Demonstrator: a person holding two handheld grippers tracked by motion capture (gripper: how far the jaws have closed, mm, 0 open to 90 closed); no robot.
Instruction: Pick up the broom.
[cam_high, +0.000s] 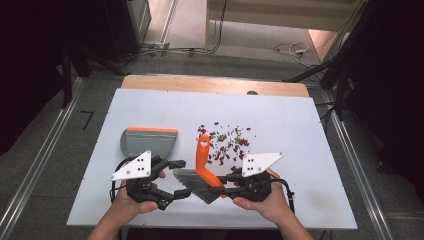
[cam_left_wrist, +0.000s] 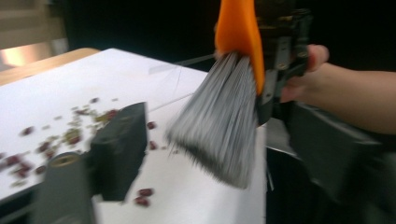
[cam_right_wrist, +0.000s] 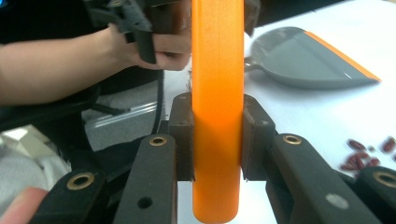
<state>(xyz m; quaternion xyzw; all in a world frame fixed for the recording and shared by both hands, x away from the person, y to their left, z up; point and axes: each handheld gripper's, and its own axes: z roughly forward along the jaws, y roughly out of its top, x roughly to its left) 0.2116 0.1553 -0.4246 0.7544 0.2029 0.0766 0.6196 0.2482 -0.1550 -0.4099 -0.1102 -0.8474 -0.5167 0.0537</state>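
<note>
Brush (cam_high: 202, 165) sits pinched by its orange handle in the right gripper (cam_high: 231, 182), bristles hanging above the surface (cam_high: 300, 140) near its front edge; the left gripper (cam_high: 172, 181) stands spread and empty beside them; risk: a tilted grip could flick the beans (cam_high: 230, 142) away from the dustpan (cam_high: 150, 142), scattering them.

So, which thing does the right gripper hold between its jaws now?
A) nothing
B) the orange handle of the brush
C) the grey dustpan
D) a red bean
B: in the right gripper view the right gripper has both pads pressed on the orange handle of the brush, while the dustpan lies apart on the table.
</note>
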